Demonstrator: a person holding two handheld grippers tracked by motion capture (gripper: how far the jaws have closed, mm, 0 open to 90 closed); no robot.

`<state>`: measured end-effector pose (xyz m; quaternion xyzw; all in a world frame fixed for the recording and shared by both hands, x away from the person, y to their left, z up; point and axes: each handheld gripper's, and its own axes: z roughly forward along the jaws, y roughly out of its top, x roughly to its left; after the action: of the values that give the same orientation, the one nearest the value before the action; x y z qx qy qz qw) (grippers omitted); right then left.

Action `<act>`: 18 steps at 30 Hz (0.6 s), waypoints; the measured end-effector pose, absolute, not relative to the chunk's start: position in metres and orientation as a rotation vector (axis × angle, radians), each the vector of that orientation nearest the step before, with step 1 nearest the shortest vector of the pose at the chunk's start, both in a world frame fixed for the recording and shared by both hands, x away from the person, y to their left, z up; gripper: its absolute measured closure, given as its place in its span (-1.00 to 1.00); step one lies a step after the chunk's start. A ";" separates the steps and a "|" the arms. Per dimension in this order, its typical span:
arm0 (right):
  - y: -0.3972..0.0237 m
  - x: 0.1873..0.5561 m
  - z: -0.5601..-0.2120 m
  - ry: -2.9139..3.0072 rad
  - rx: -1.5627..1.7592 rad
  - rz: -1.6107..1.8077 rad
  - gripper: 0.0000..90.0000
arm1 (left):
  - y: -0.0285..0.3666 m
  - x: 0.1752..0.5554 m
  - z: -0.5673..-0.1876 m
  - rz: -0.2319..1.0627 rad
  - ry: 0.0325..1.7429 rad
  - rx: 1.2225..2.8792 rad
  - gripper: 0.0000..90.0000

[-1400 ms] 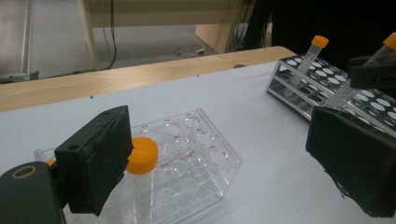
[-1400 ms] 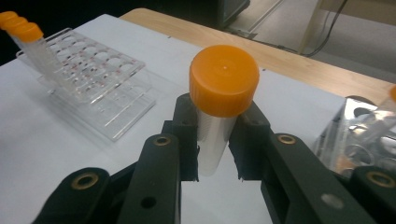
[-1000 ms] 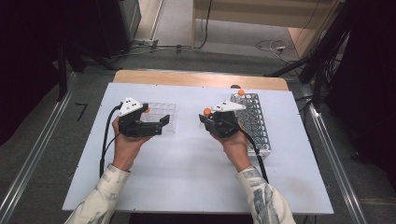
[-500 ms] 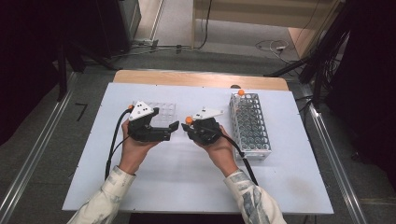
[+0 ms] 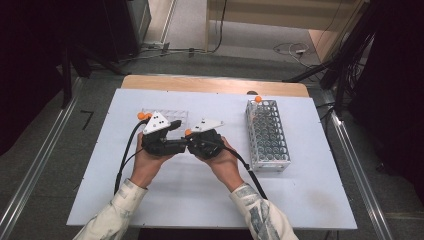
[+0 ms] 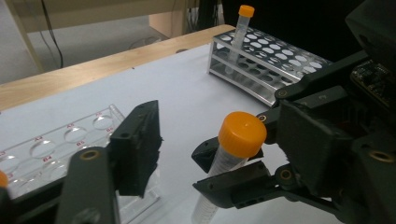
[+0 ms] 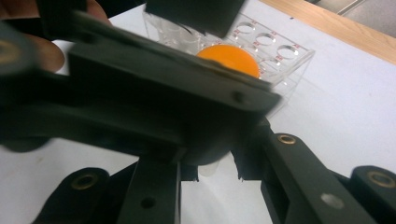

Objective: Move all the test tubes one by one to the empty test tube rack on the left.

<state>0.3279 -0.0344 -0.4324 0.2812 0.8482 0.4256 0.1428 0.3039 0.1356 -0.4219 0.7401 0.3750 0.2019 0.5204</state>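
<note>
Mid-table, an orange-capped tube [image 6: 232, 158] is gripped by the right gripper [image 5: 192, 141]; left gripper [image 5: 179, 145] jaws spread wide beside it. Looks like a handover, so closing on it comes next.

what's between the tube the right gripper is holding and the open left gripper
Nothing visible. The right gripper is shut on the orange-capped tube, and the left gripper is open; only bare white table shows in the gap beside the tube. The clear rack sits behind the left jaw.

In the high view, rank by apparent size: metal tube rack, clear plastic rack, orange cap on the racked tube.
1. Metal tube rack, clearly largest.
2. Clear plastic rack, partly hidden behind the left gripper, so its full extent is unsure.
3. Orange cap, smallest.
</note>
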 end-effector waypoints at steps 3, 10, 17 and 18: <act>-0.033 0.327 -0.433 2.448 0.816 1.229 0.59 | 0.134 0.303 -0.423 0.477 0.877 1.786 0.04; -0.034 0.327 -0.433 2.448 0.815 1.230 0.59 | 0.132 0.302 -0.424 0.456 0.867 1.795 0.48; -0.034 0.328 -0.433 2.449 0.814 1.234 0.59 | 0.132 0.302 -0.424 0.460 0.862 1.797 0.54; -0.034 0.328 -0.433 2.449 0.817 1.238 0.58 | 0.132 0.301 -0.424 0.464 0.861 1.797 0.54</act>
<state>0.3280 -0.0339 -0.4333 0.2825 0.8471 0.4282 0.1387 0.3015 0.1319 -0.4243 0.7499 0.3591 0.1935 0.5209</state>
